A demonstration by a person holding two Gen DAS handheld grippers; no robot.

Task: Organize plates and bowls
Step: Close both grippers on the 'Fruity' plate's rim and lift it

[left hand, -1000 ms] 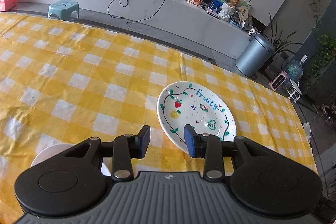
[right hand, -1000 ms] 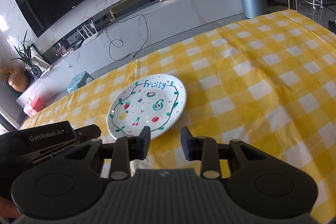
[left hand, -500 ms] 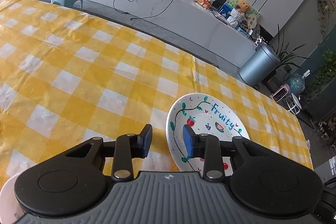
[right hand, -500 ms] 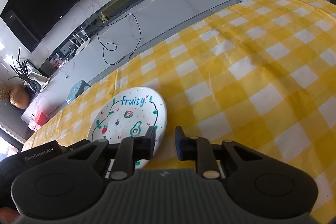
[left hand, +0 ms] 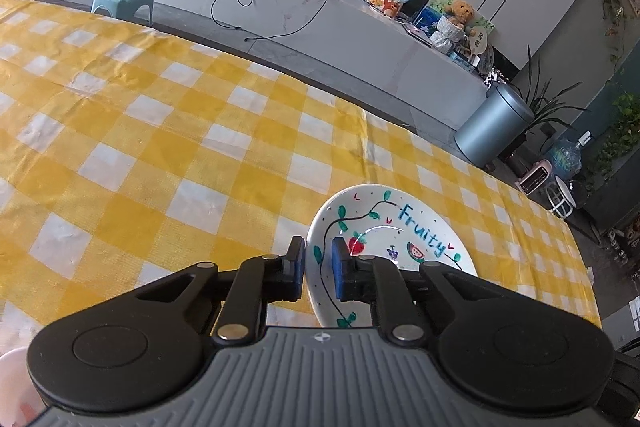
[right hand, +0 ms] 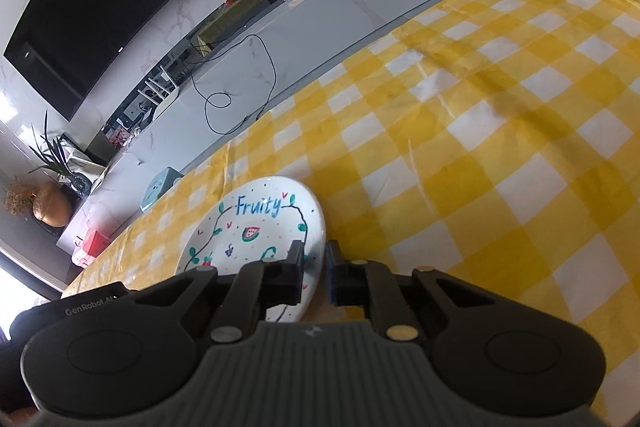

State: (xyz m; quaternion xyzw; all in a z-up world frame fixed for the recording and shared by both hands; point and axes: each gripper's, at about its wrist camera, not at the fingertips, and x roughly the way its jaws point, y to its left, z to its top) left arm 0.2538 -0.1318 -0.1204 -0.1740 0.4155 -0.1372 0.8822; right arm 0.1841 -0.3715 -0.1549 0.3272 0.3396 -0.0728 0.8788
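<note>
— Ceramic between both sets of jaws! Our left gripper [left hand: 318,259] straddles the Fruity plate [left hand: 404,227] at its left rim, the right gripper [right hand: 314,265] at the opposite edge.

— Clamped yet?

— Nearly; a sliver of gap shows each side. We pinch opposite rims so it lifts level off the checked tablecloth [left hand: 180,147].

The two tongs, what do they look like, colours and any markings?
Both tongs, left and right, have black linkage arms with silver pivot pins, round black housings, and a ribbed grey body bearing a small round logo. Blue pads line the fingers. White "GenRobot.AI" lettering marks the left one's side.
</note>
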